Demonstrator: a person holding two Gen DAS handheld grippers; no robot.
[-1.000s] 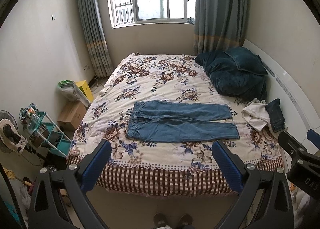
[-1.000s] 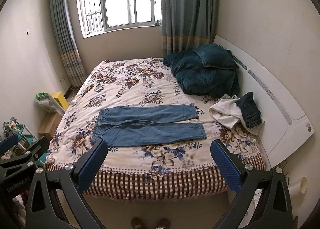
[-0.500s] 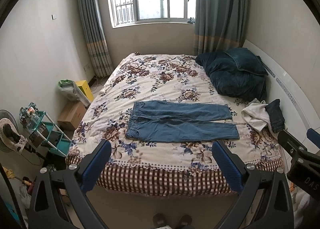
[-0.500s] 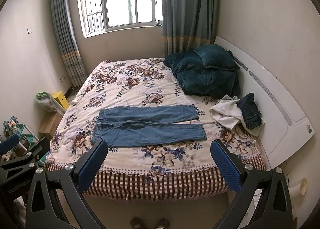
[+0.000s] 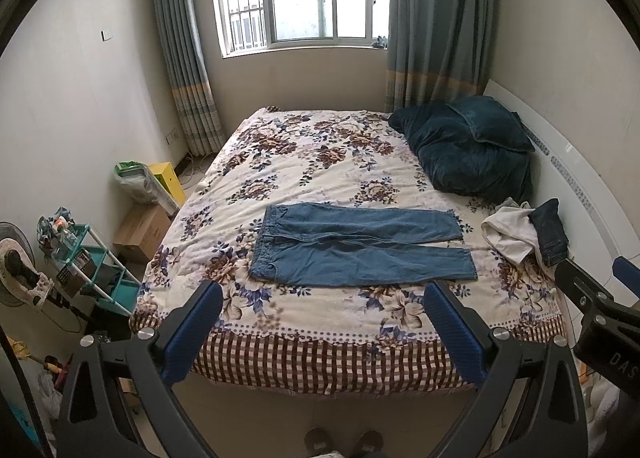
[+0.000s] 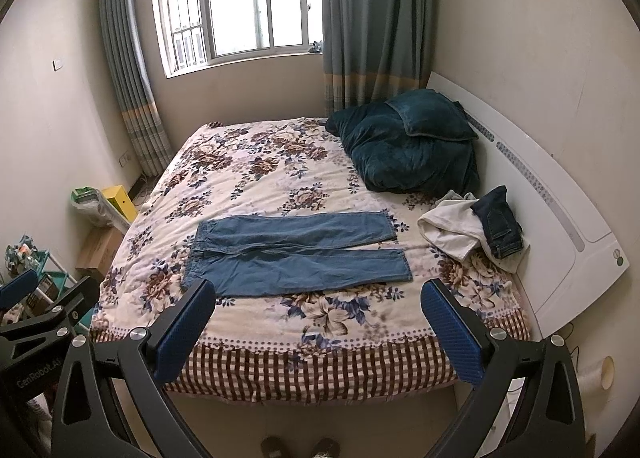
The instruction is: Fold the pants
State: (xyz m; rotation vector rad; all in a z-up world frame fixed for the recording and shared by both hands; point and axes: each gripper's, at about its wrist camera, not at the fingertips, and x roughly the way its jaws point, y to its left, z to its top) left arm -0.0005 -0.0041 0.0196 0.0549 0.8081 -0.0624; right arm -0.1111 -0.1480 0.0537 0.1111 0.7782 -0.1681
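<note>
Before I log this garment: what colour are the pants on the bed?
Medium blue denim pants, clearest in the left wrist view.

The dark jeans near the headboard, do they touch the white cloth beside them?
Touching. The right wrist view shows the dark jeans lying partly on top of the crumpled white cloth, with no floral bedspread visible between them.

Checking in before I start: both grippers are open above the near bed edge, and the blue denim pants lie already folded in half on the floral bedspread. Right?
Not quite. In the left wrist view the blue denim pants lie spread flat, both legs side by side, not folded. The rest holds: the left gripper and right gripper are open, the pants on the floral bedspread.
</note>
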